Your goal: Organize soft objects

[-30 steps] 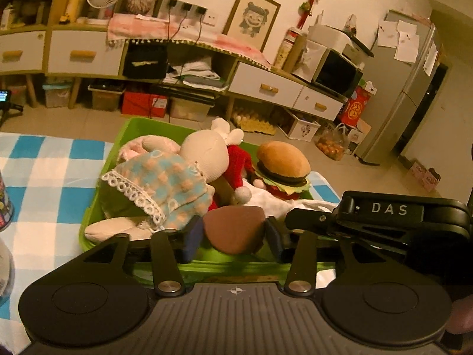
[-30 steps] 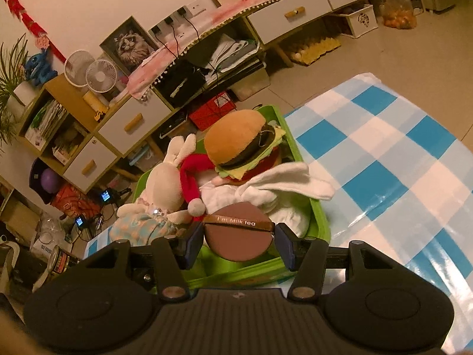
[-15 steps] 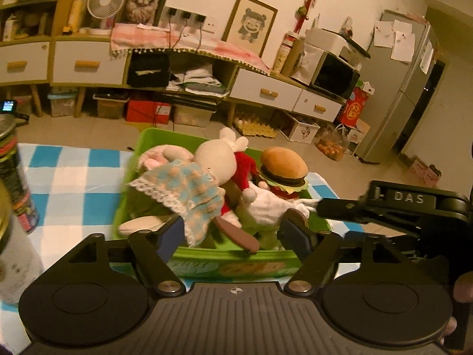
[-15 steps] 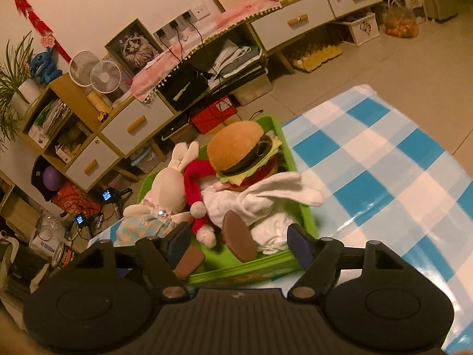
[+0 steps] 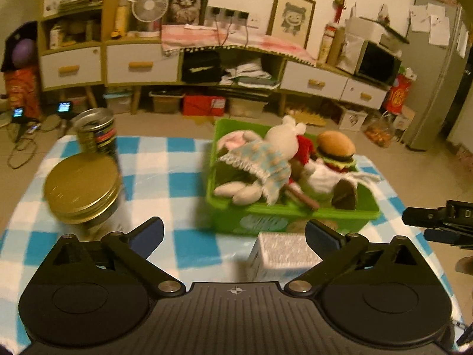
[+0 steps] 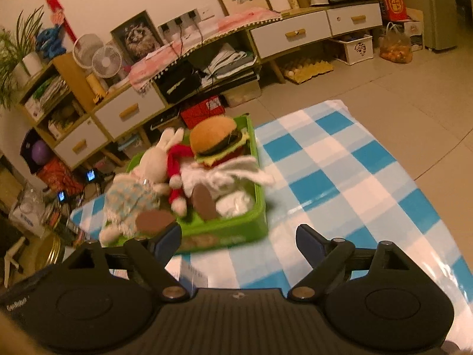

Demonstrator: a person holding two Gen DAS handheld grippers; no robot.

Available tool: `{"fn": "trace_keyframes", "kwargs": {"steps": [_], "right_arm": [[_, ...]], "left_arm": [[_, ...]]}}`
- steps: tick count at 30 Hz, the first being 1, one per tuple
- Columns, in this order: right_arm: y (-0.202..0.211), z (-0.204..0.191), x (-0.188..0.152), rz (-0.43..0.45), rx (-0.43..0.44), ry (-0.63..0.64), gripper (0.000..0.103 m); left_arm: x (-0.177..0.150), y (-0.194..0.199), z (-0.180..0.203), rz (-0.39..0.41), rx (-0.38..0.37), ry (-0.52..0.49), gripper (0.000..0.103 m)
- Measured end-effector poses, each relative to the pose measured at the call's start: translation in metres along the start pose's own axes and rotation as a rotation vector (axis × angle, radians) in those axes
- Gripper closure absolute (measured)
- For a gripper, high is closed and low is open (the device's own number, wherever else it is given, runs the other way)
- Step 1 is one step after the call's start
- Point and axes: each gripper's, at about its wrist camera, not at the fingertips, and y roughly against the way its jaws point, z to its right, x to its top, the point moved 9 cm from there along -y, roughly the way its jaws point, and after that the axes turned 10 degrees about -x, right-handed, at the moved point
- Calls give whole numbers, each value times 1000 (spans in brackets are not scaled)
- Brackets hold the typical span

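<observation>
One green bin [image 5: 295, 222] on the checked tabletop [image 5: 183, 177] holds one rabbit doll [image 5: 260, 165], one plush burger [image 5: 335, 149]. Two tools, left tool [image 5: 235, 235] and right tool [image 6: 239, 242], jaws just opening, spread, empty.

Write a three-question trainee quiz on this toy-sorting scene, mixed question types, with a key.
1. True or false: the hamburger plush lies inside the green bin.
2. Multiple choice: the left gripper is A) clamped on a toy, B) open and empty, C) out of view.
3. Fill in: the bin stands on a blue and white ____ tablecloth.

Key: 1 true; 2 B; 3 checked.
</observation>
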Motion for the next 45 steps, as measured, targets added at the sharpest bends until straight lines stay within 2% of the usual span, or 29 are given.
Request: {"fn": "trace_keyframes", "kwargs": {"steps": [11, 15, 23, 32, 45], "right_arm": [[42, -17, -48, -54, -32, 112, 40], [53, -27, -57, -54, -41, 142, 37], [59, -45, -67, -39, -81, 212, 36], [56, -49, -71, -51, -88, 226, 35], [55, -47, -72, -60, -88, 221, 35]], "left_arm": [[-43, 38, 11, -122, 105, -11, 5], [-55, 46, 19, -173, 101, -23, 5], [-60, 56, 25, -196, 111, 15, 5], [-65, 54, 22, -243, 147, 29, 5], [-65, 56, 24, -243, 166, 14, 5]]}}
